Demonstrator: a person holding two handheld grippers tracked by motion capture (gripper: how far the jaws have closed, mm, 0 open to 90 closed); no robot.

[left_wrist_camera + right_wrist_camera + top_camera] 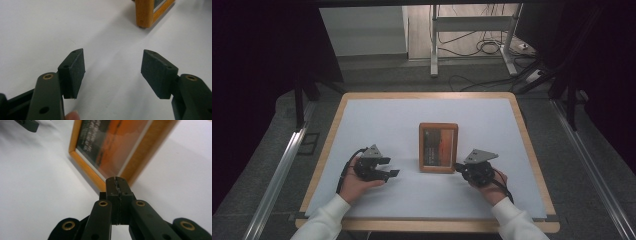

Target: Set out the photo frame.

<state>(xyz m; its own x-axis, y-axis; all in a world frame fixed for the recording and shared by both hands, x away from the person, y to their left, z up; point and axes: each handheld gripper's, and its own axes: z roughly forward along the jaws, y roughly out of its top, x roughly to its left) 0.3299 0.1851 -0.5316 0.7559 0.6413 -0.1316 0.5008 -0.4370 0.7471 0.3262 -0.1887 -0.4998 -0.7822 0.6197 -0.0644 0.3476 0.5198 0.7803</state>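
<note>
A wooden picture frame [438, 147] lies flat on the white mat, holding a dark and orange picture. My left gripper [391, 167] rests on the mat to the frame's left with its jaws pointing right. In the left gripper view it [112, 53] stands open with nothing but bare mat between the pads, and a frame corner [147, 12] lies farther off. My right gripper [458, 166] points left at the frame's near right corner. Its jaws [117, 179] are shut together with nothing between them, tips right at the edge of the frame [117, 145]; I cannot tell whether they touch it.
The white mat [382, 120] covers a wooden table [324, 150]. Beyond the table's far edge are metal legs [434, 45] and cables [484, 47] on the floor. The left gripper's jaw [27, 124] appears at the top left of the right gripper view.
</note>
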